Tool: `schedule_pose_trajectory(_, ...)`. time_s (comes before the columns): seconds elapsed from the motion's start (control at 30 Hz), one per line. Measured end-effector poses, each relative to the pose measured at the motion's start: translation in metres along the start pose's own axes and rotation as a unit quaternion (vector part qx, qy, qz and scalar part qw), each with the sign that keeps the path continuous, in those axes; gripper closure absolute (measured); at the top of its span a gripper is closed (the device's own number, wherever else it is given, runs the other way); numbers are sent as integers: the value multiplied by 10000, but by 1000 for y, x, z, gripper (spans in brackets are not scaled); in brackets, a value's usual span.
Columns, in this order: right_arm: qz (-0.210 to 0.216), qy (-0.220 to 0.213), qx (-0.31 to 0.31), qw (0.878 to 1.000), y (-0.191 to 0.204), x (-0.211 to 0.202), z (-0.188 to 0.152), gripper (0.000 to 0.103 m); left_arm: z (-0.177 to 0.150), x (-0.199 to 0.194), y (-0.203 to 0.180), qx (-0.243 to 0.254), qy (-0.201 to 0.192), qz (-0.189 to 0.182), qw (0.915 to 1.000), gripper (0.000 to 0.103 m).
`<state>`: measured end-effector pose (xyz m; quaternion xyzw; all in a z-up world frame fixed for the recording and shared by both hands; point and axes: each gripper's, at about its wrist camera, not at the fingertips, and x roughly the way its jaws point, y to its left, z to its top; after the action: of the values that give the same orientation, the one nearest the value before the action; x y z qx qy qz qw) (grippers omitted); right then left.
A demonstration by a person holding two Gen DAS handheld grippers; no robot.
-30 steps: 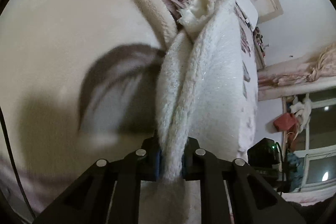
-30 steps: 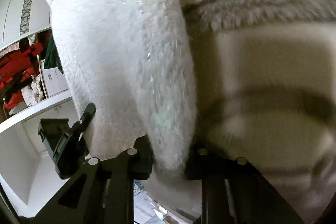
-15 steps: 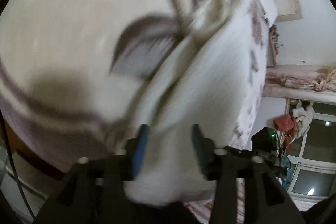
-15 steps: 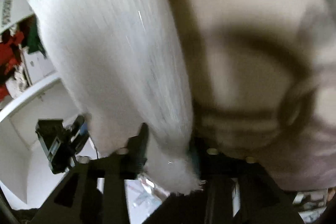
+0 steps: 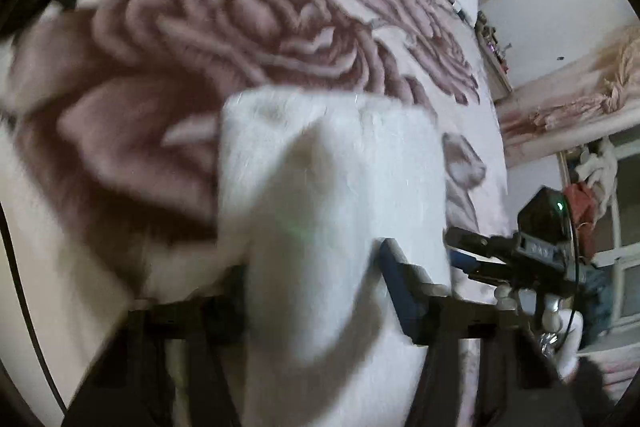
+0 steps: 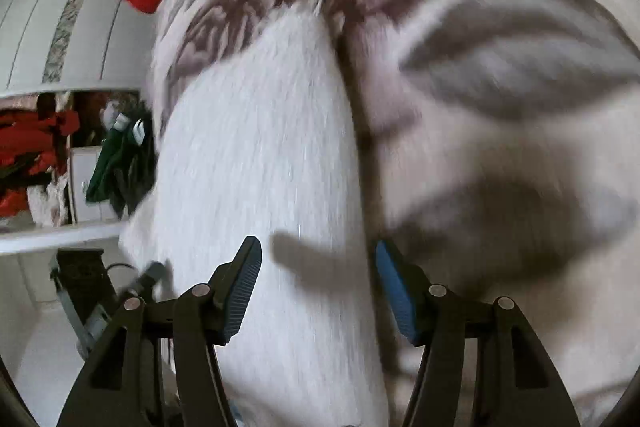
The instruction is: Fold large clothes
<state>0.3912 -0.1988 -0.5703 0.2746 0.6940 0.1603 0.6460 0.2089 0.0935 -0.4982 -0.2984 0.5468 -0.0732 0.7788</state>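
Folding looks partly done: the white fleece garment [image 6: 260, 155] lies doubled on the flowered bedspread [image 5: 248, 11] near its front edge. Your right gripper [image 6: 318, 291] has just been opening, its pads clear of the fleece between them. Your left gripper [image 5: 312, 291] looks clamped on a fold, so further folds and release remain.

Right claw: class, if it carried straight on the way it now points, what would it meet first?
Most likely the white fluffy garment, which fills the view between the open right claw pads. The flowered bedspread lies beyond it. Motion blur leaves the depth uncertain.
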Motion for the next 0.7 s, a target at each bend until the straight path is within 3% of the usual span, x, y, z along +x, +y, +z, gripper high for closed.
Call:
schedule_pose_trajectory(0.07, 314, -44, 166, 9994, 3, 24, 12, 41, 2, -5, -11, 193, -120, -153, 9996, 93)
schedule_pose_trajectory(0.1, 360, -61, 202, 9991, 6, 30, 13, 46, 3, -14, -10, 290, -213, -206, 9991, 93)
schedule_pose_trajectory(0.13, 367, -74, 259, 9990, 1, 33, 20, 69, 3, -22, -15, 411, -312, -233, 9984, 93)
schedule_pose_trajectory(0.23, 441, -321, 220, 9983, 23, 37, 19, 90, 12, -42, -24, 406, -572, -364, 9969, 94)
schedule_pose_trajectory(0.33, 679, -574, 216, 9958, 29, 17, 5, 94, 36, -47, -15, 134, -642, -545, 9964, 94)
schedule_pose_trajectory(0.43, 425, -725, 77, 9964, 34, 10, 7, 95, 59, -23, 10, -79, -476, -317, 9983, 94)
schedule_pose_trajectory(0.47, 263, -697, 70, 9972, 39, 21, 15, 96, 62, -7, 28, -250, -323, -160, 9990, 94)
schedule_pose_trajectory(0.57, -121, -481, -89, 9987, 34, 27, 19, 96, 56, 21, 52, -341, 159, -265, 9989, 91)
schedule_pose_trajectory(0.7, -496, -89, -380, 9980, 40, 17, 5, 91, 46, -1, 58, -725, 371, -785, 9936, 77)
